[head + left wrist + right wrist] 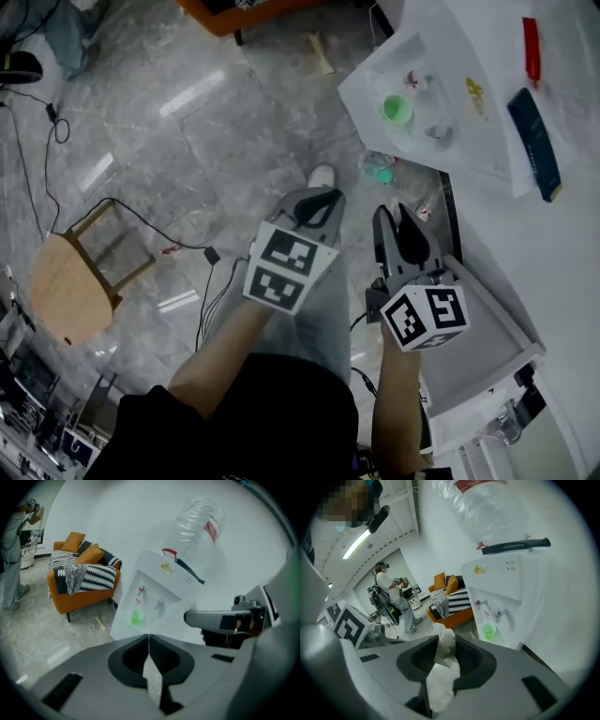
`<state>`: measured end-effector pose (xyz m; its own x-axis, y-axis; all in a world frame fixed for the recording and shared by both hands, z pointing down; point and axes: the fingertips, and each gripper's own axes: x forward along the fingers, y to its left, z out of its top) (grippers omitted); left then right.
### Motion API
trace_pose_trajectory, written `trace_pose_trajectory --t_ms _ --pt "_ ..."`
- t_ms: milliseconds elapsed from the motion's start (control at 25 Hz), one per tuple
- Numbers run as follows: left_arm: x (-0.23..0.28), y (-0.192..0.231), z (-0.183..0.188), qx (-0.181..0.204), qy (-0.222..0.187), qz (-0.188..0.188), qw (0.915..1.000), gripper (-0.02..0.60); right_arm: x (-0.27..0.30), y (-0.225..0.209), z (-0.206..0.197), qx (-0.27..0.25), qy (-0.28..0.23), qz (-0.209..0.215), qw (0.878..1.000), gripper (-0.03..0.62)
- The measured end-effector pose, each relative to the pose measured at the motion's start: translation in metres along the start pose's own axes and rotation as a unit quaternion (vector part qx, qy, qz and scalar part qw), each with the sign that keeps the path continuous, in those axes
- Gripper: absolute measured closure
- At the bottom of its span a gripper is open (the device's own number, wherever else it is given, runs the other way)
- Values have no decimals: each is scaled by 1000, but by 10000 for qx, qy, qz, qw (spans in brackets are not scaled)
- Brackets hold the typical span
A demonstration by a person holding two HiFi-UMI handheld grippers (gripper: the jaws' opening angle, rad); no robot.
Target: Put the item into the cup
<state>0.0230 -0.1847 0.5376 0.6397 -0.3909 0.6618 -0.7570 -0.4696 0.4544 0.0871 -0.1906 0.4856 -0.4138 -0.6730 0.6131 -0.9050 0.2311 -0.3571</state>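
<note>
A green cup (396,110) stands on the white dispenser's drip tray (375,70), below the taps. It also shows in the left gripper view as the cup (137,618) and in the right gripper view as the cup (489,631), well ahead of both grippers. My right gripper (398,220) (446,644) is shut on a pale, crumpled, translucent item (445,648) that sticks up between its jaws. My left gripper (323,199) (149,637) has its jaw tips pressed together, with nothing seen between them. Both grippers are held side by side over the floor, short of the dispenser.
The dispenser's clear water bottle (199,524) rises behind the tray. A red pen (532,47) and a dark booklet (534,141) lie on the white top. A green-capped bottle (380,172) sits on the floor. A wooden stool (70,281) and cables are at left, an orange sofa (82,581) beyond.
</note>
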Motion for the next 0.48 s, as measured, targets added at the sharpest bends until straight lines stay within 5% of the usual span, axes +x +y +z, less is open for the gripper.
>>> trace_pose_trajectory --t_ms 240,480 --pt "31 14 -42 -117 285 15 9995 568 25 -15 -22 922 -356 199 9949 487" --pt "62 37 -61 -376 300 68 9988 568 49 -40 -59 -338 -429 -873 9947 487"
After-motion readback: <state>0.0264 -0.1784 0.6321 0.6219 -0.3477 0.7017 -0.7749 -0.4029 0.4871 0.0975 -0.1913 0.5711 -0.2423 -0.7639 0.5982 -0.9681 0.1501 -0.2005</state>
